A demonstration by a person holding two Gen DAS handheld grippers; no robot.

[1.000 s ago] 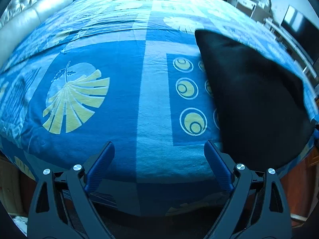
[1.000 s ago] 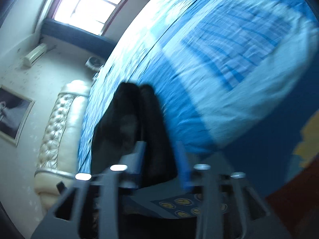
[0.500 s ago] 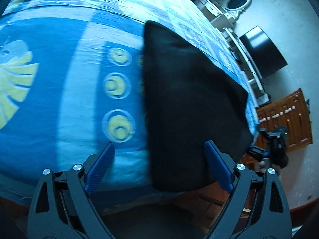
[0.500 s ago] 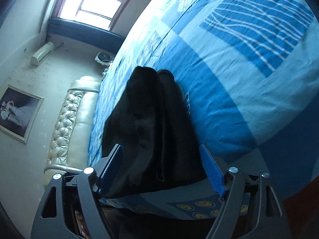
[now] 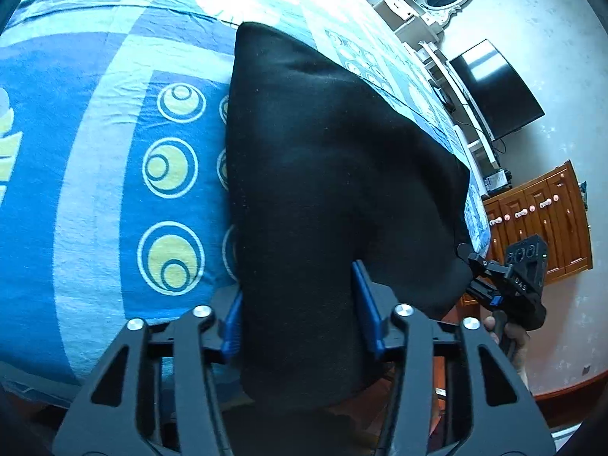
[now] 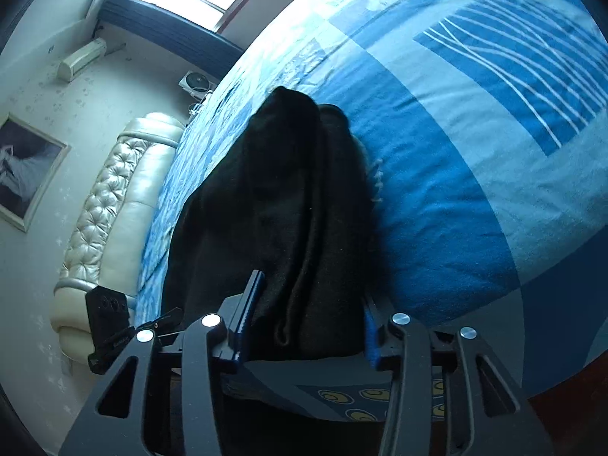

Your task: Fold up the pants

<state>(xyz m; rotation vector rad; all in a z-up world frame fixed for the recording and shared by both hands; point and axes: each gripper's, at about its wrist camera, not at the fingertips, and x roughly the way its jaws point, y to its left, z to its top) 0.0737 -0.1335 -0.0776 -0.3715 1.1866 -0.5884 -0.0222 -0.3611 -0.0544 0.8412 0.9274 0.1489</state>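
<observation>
A home bedroom: wide bed point(image 5: 95, 190) (tufted headboard point(image 6: 114, 205)), wall picture point(image 6: 26, 174), television point(image 5: 494, 91).

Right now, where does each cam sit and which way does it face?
Left wrist: on the left tool, facing down the black pants across the bed toward the TV; right tool and a hand show at right.
Right wrist: on the right tool, facing along the pants toward headboard and window.
Shared: pants, bed; both tools closing on the pants' near edge.

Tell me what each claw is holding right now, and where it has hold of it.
Both are closing on the black pants at the end hanging over the bed's near edge: the left claw at one corner, the right claw at the other.
</observation>
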